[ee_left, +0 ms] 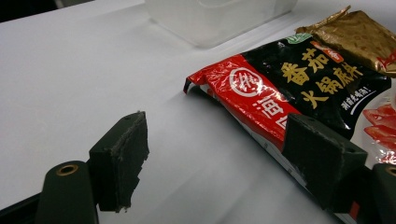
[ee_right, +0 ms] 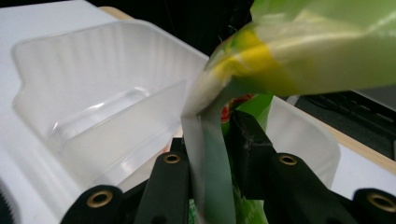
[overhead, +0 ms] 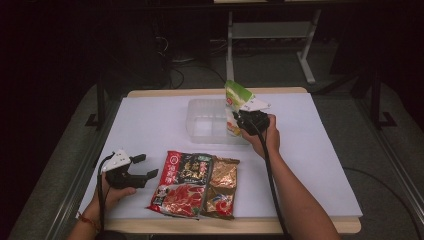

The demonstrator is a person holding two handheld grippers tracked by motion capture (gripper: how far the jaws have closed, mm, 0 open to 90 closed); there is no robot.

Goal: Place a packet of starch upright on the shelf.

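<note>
Left gripper [overhead: 134,167]: bare desk [overhead: 150,125] lies ahead of and between its spread fingers [ee_left: 122,156], passage free. Just beside the far finger the red-and-black packet [overhead: 182,182] blocks that side, the gold packet [overhead: 222,185] touching it beyond. Right gripper [overhead: 245,119]: the green bag [overhead: 236,97] stands between its fingers; directly ahead and below, the clear tub [overhead: 207,122] walls and divider obstruct.
</note>
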